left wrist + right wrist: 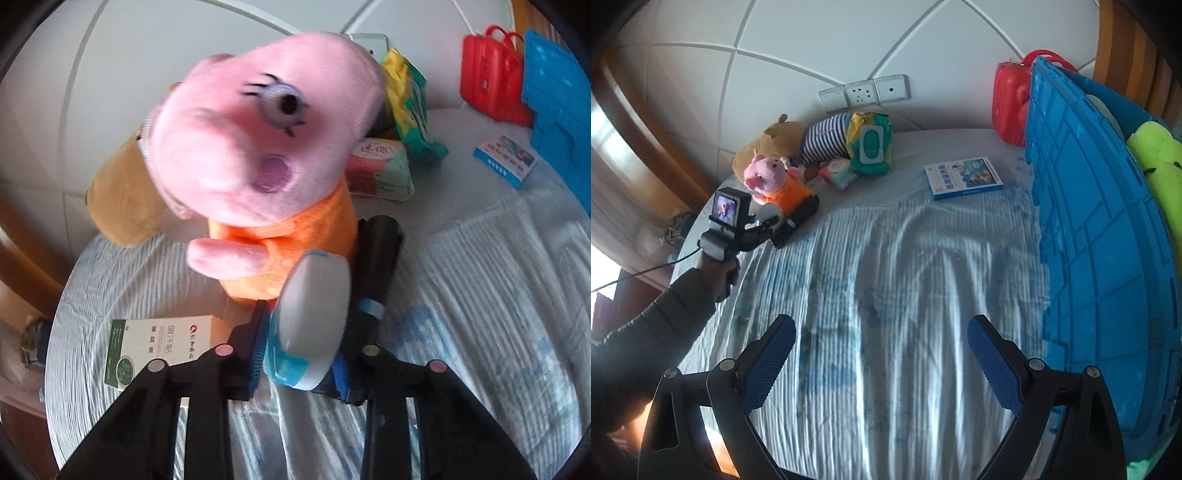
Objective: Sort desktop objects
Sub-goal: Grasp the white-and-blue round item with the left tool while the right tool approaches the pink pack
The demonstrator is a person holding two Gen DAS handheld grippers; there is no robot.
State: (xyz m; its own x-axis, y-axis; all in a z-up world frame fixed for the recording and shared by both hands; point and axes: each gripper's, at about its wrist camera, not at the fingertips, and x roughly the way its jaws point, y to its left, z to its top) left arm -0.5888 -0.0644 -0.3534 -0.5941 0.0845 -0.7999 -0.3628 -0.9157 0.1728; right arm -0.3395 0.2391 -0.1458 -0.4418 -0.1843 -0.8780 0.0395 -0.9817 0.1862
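My left gripper (301, 332) is shut on the foot of a pink pig plush toy (258, 147) in an orange dress and holds it above the bed. The pig's blue-and-white shoe (310, 321) sits between the blue pads. In the right wrist view the pig (775, 177) and the left gripper (783, 221) show at the far left. My right gripper (881, 365) is open and empty above the striped sheet, next to the blue crate (1100, 258).
A brown plush (768, 144), a striped plush (823, 140), a wipes pack (871, 144) and a small tissue pack (838, 173) lie by the wall. A blue box (964, 177), a white-green box (155, 347), a red case (1012, 103) and a green plush (1160, 166) in the crate.
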